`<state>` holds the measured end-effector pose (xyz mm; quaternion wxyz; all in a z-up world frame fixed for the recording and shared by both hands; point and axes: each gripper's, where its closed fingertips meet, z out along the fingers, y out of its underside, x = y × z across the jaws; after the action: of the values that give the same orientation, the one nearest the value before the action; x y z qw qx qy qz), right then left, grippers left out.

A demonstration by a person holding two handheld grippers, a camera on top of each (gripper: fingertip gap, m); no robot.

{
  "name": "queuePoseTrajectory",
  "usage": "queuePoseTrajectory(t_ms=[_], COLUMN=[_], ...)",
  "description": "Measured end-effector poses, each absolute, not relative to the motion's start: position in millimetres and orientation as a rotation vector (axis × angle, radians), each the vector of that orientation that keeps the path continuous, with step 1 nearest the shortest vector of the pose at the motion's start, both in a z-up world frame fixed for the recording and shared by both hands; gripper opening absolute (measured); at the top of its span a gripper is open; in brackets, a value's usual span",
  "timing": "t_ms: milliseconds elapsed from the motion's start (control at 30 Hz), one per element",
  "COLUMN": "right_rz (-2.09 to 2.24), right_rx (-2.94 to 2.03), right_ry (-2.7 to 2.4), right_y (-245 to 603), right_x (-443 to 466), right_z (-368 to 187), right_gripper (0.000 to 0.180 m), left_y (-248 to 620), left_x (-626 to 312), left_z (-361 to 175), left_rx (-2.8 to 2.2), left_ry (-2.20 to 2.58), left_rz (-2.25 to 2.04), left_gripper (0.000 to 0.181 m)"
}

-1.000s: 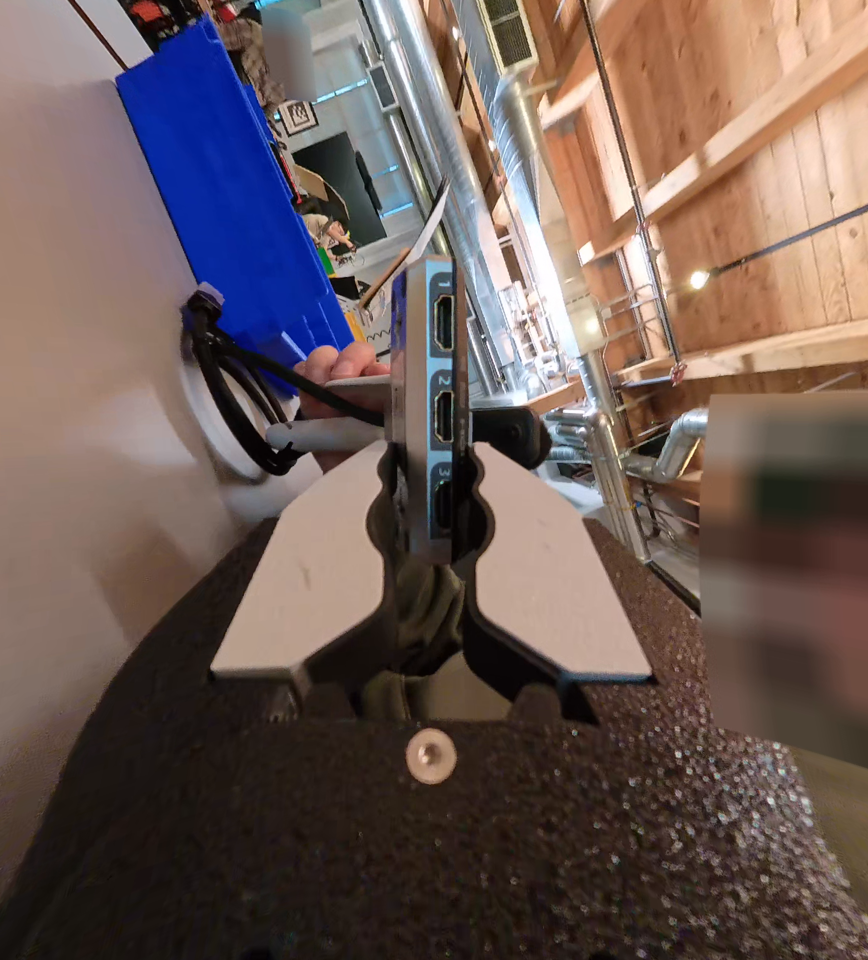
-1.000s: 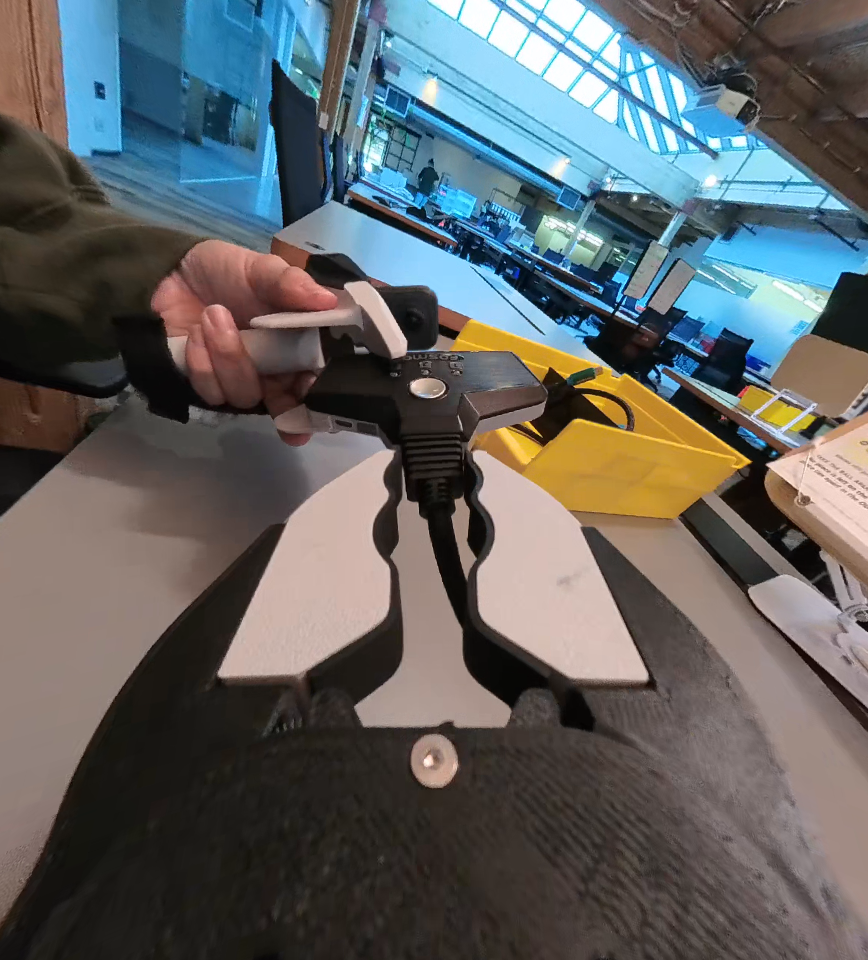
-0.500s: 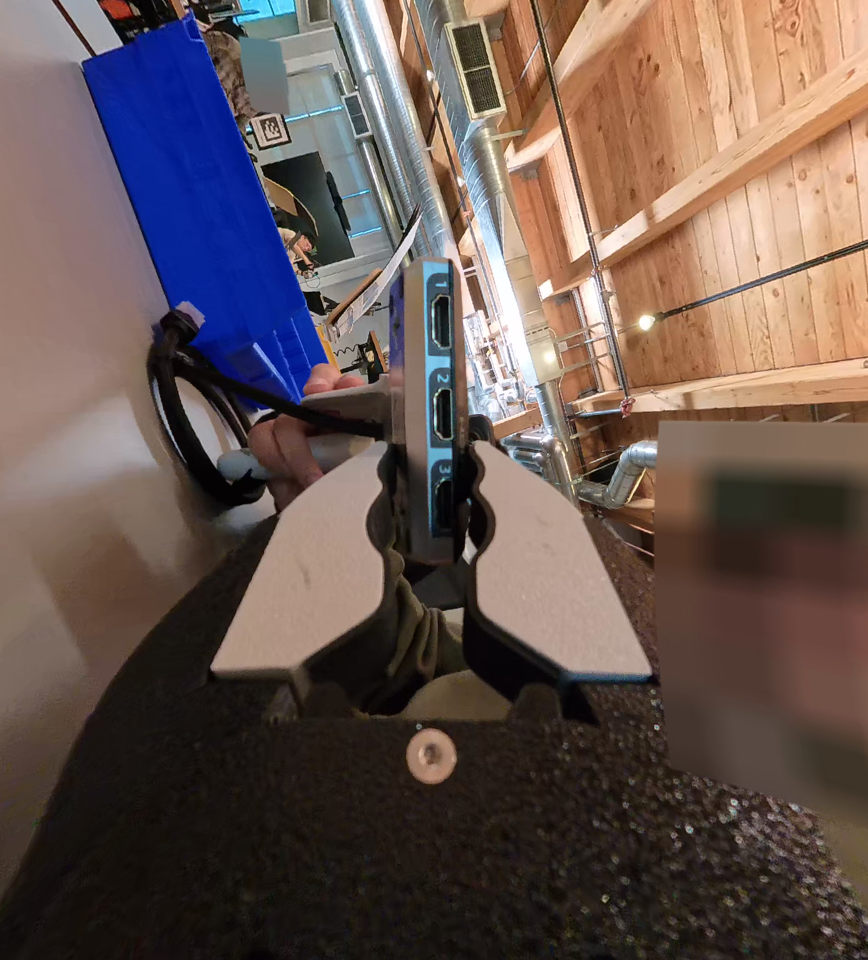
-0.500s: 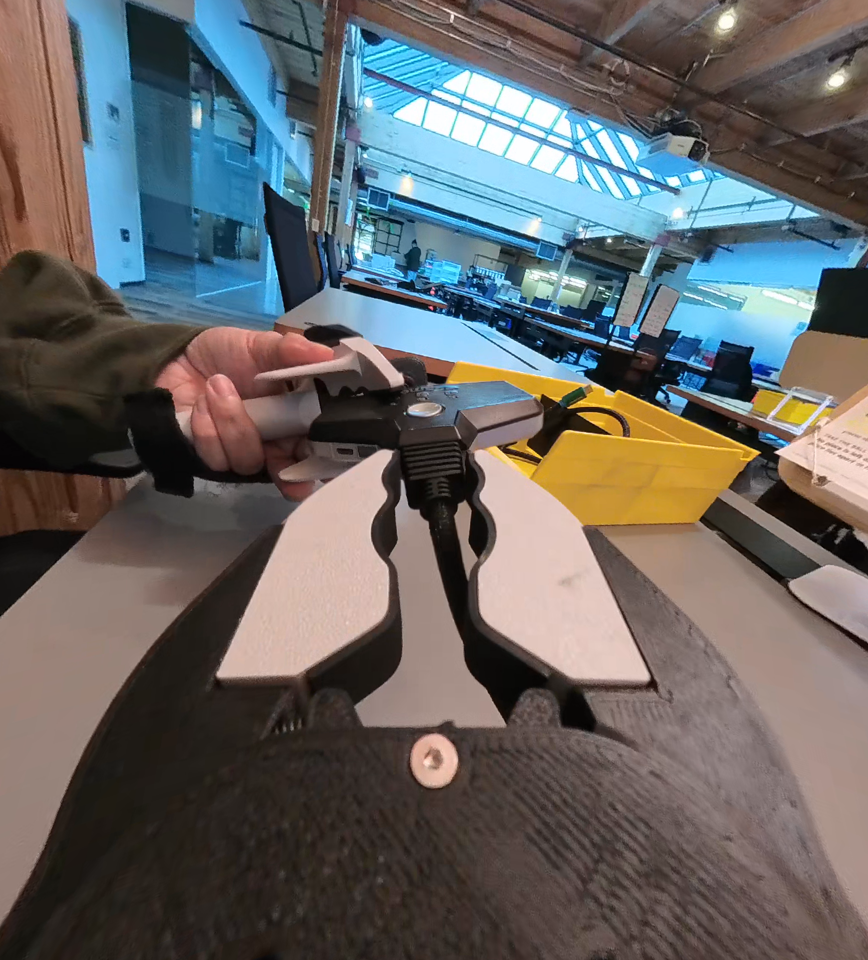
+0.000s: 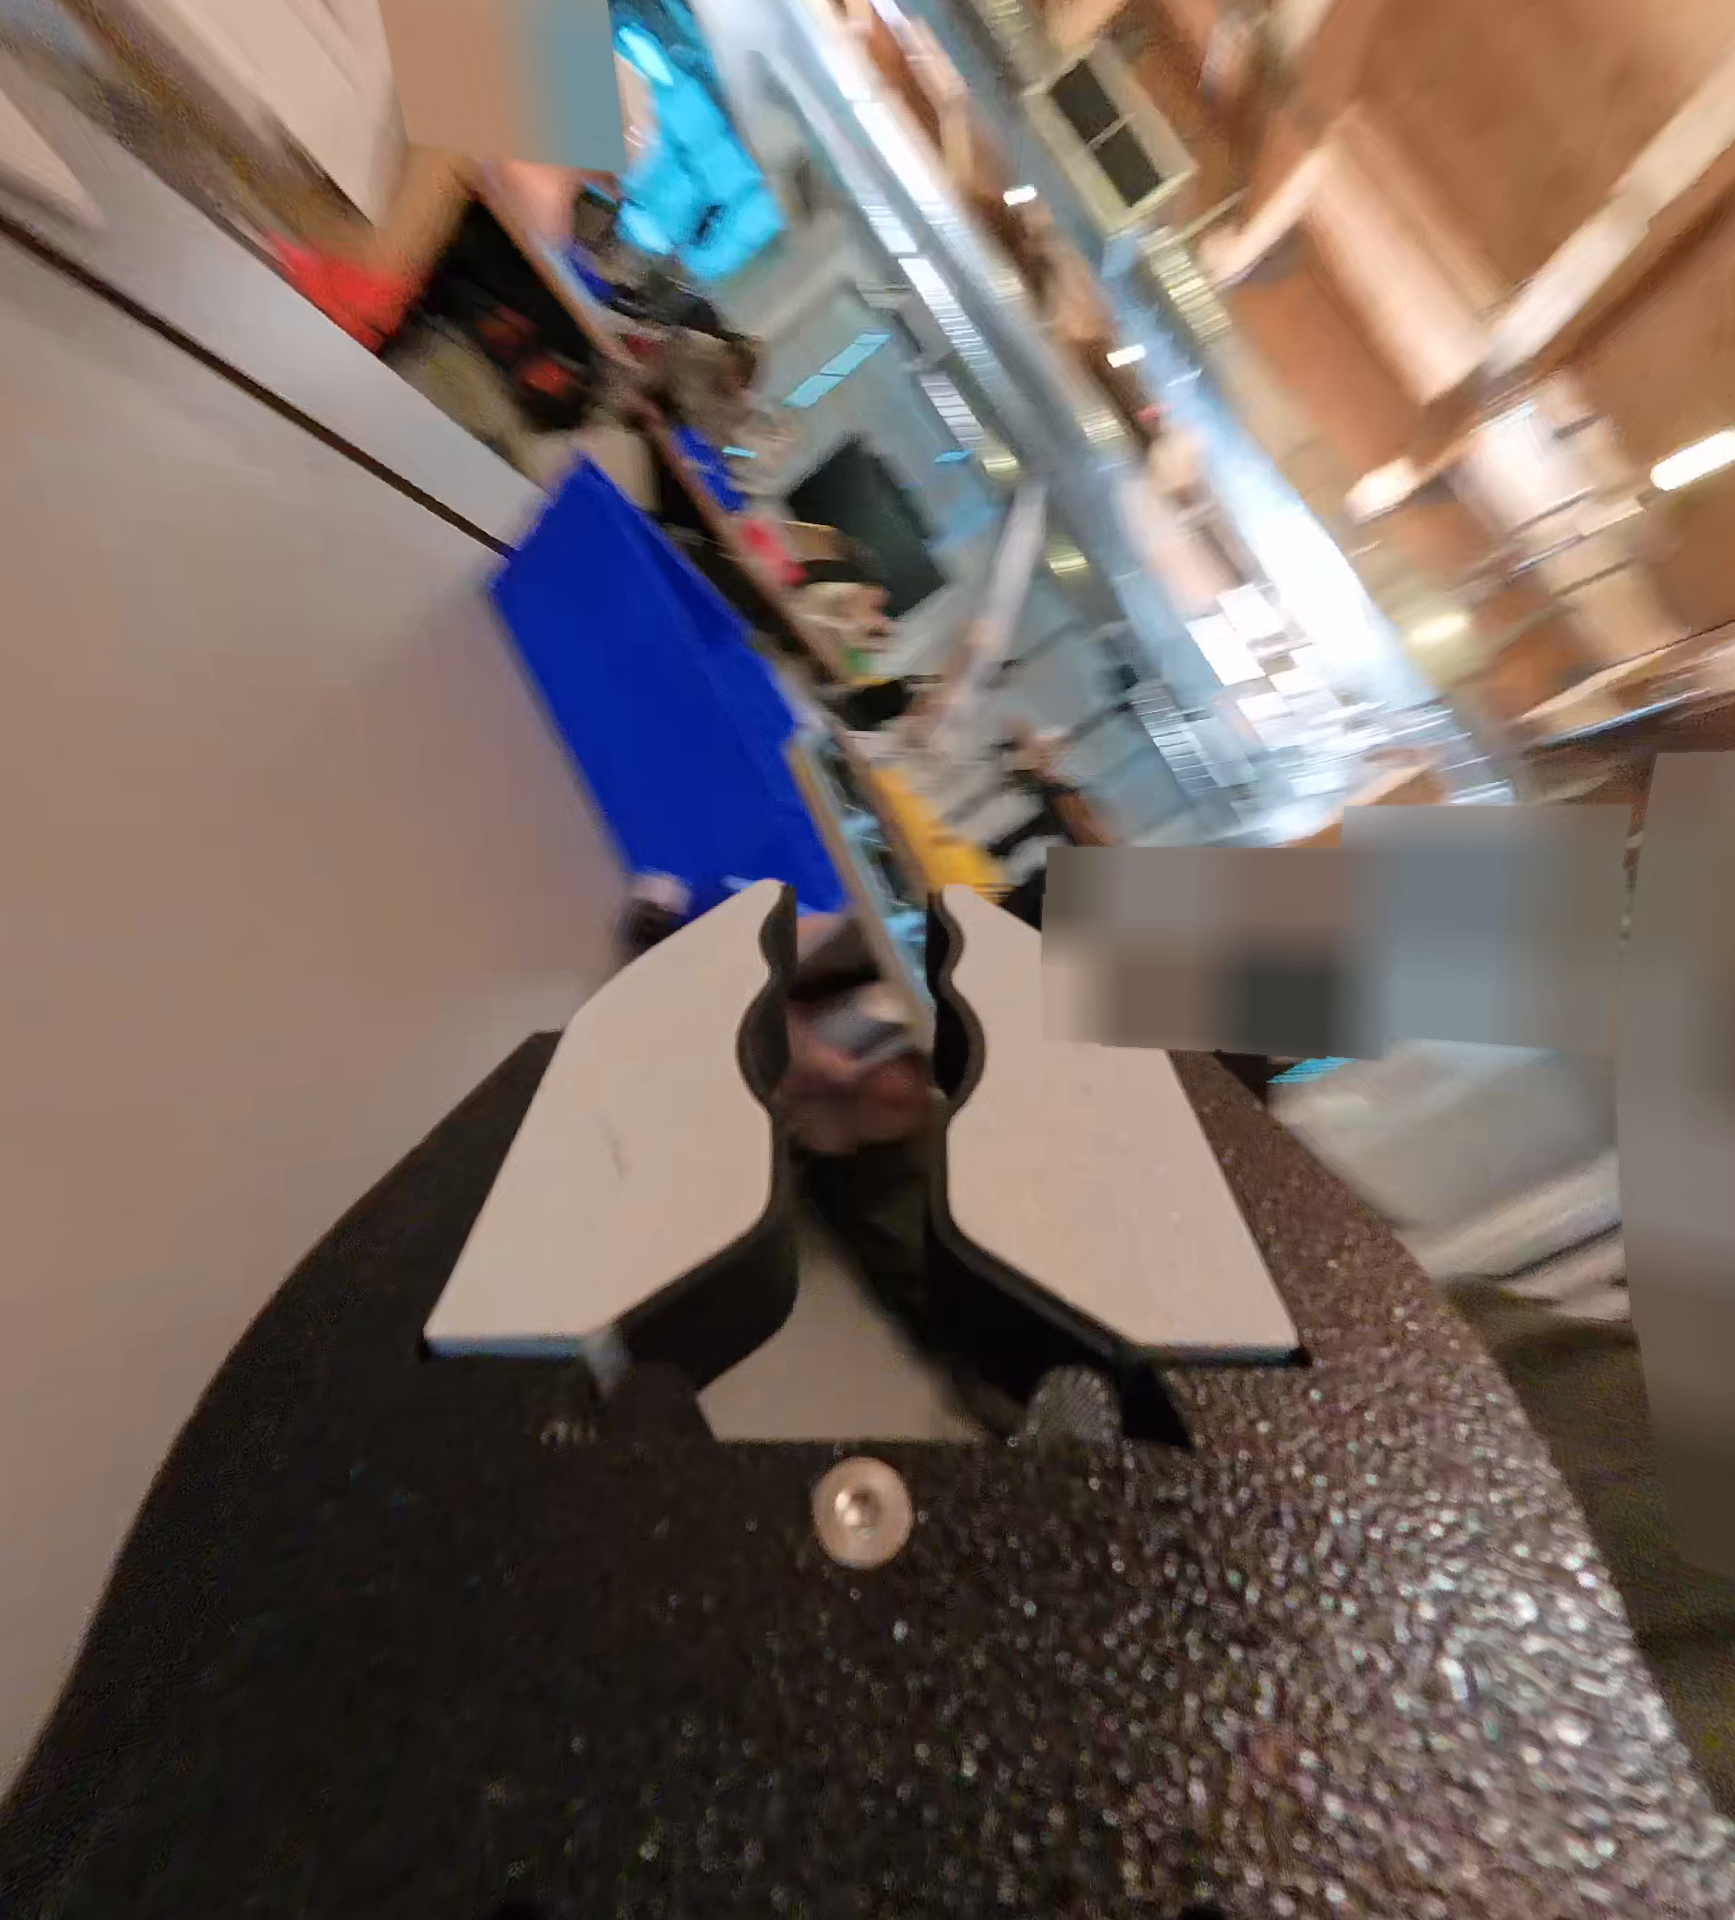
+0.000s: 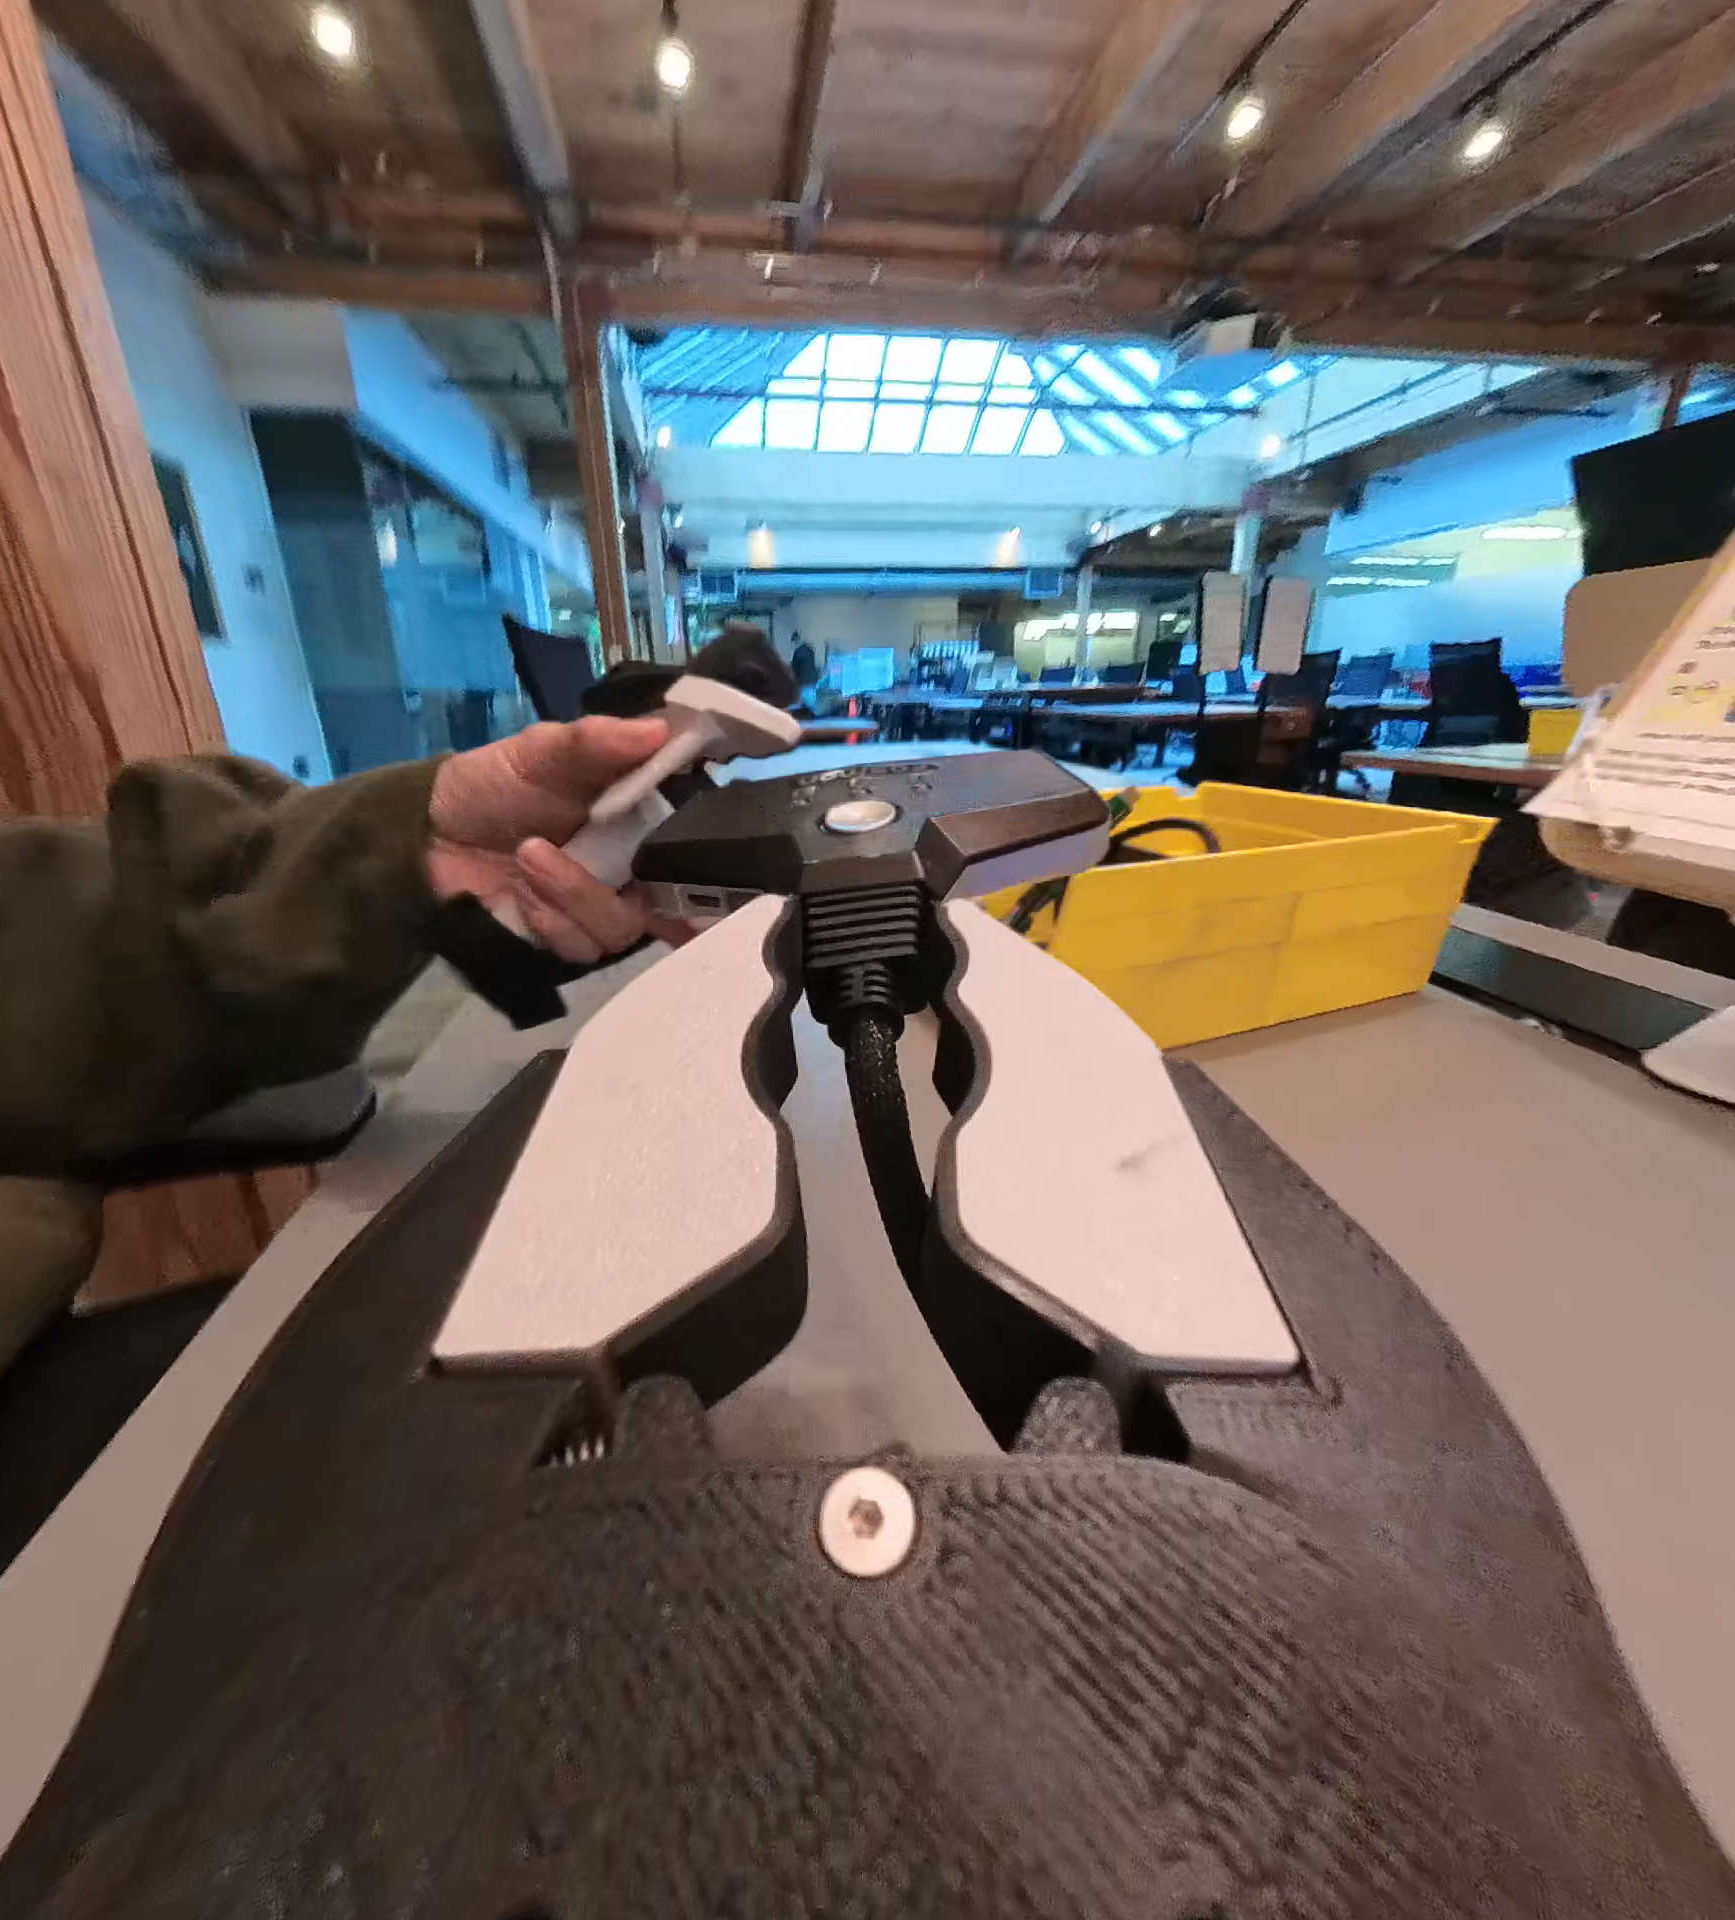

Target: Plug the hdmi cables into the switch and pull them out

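In the right wrist view my right gripper (image 6: 861,925) is shut on the black HDMI plug (image 6: 861,909). The plug sits in the black switch (image 6: 873,826), which stands in the air above the grey table (image 6: 1465,1195). The braided cable (image 6: 884,1122) runs back between the fingers. A hand in a green sleeve (image 6: 530,831) holds the left gripper's white handle (image 6: 697,727) just left of the switch, apart from it. In the blurred left wrist view my left gripper (image 5: 861,935) has its jaws a little apart with nothing between them.
A yellow bin (image 6: 1247,914) with cables stands behind the switch on the right. A paper sign on a stand (image 6: 1715,748) is at the far right. A wooden post (image 6: 11,416) is at the left. A blue bin (image 5: 655,686) shows in the left wrist view.
My left gripper has let go of the switch and swung away, blurring its view. The switch now hangs on the plug in my right gripper, which has tilted upward.
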<state>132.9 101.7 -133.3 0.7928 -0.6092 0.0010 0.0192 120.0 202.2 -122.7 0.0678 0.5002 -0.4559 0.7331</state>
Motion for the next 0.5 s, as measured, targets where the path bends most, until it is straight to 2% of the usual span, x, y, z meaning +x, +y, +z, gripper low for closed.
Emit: queuePoseTrajectory(t_ms=[67,167,233,367,500], right_rz=[0.033,0.043,0.058,0.096,0.102], right_rx=[-1.27,-1.253,-1.22,-1.164,-1.157], right_ry=[0.029,0.026,0.036,0.054,0.051], right_y=[95,93,90,82,80], right_x=[137,137,139,142,142], right_z=[-130,-129,-126,-122,-122], right_gripper=[0.022,0.023,0.023,0.022,0.022], left_y=[243,310,336,356,345], left_x=[137,166,189,239,278], left_z=[-127,-139,-147,-181,-198], left_rx=[1.777,2.156,2.218,2.198,2.184], left_ry=[-1.753,-2.269,-2.426,-2.478,-2.255], left_rz=[2.169,1.814,1.583,1.259,1.307], left_gripper=[0.02,0.021,0.028,0.036,0.032])
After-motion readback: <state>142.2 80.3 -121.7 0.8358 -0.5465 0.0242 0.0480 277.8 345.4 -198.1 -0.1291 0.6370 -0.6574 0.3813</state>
